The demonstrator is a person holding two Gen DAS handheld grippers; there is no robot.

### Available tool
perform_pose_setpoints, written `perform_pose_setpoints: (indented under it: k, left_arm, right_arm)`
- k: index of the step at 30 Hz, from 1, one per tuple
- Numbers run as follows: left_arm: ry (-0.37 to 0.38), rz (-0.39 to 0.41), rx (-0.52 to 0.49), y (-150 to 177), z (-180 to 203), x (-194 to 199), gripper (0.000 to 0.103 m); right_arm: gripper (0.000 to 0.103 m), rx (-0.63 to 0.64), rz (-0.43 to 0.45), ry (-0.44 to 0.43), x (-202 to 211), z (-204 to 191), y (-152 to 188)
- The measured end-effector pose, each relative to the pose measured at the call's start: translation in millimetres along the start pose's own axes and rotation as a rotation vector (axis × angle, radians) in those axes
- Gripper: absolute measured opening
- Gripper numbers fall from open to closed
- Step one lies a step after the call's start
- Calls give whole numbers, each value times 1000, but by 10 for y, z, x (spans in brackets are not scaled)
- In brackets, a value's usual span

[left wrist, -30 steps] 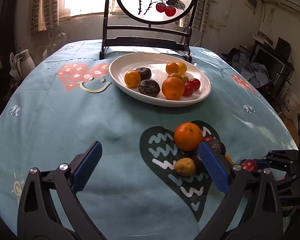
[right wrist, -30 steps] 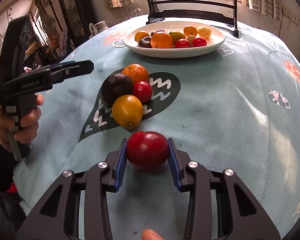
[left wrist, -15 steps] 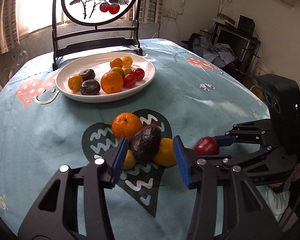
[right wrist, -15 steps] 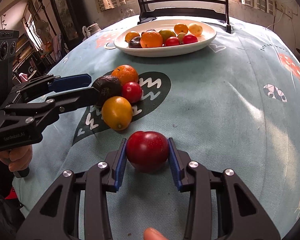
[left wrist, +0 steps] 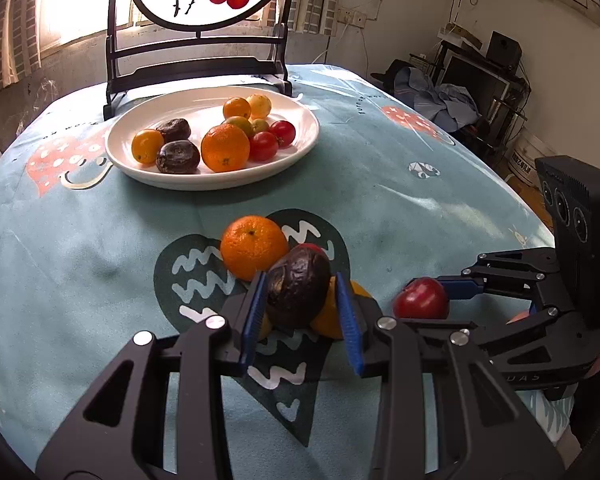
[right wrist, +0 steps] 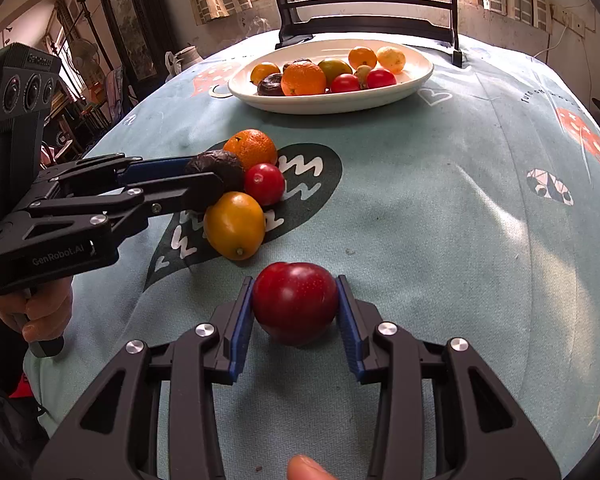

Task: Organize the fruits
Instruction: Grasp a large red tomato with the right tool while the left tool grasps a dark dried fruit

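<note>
Left hand-held gripper [left wrist: 300,312] swung in, closed from wide apart onto dark wrinkled fruit [left wrist: 298,290]. Right hand-held gripper [right wrist: 295,306] remained clamped on red fruit [right wrist: 295,300]. Both ready for plate [left wrist: 172,178].

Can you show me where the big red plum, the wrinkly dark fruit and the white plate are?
red plum [right wrist: 295,300], right wrist view, middle of its shiny front.
wrinkly dark fruit [left wrist: 298,286], left wrist view, middle of its skin.
white plate [left wrist: 204,178], left wrist view, near rim.

Red plum [right wrist: 295,300] between right claw [right wrist: 296,316] pads
</note>
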State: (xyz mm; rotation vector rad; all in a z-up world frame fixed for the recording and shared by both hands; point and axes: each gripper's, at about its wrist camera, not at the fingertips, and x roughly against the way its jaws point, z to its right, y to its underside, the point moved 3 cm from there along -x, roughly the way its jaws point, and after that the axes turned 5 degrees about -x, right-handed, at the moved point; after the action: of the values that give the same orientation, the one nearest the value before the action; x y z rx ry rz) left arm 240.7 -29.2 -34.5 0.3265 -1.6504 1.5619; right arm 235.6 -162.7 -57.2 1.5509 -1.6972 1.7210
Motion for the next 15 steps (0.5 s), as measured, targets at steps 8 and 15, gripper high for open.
perform_pose_setpoints:
  k: [8, 15]
  left_arm:
    - [7, 2, 12, 16, -17, -25, 34]
    - [9, 3, 17, 31, -24, -2, 25]
  right_arm:
    - [40, 1, 0, 1, 0, 1, 1]
    - [40, 5, -1, 5, 6, -1, 5]
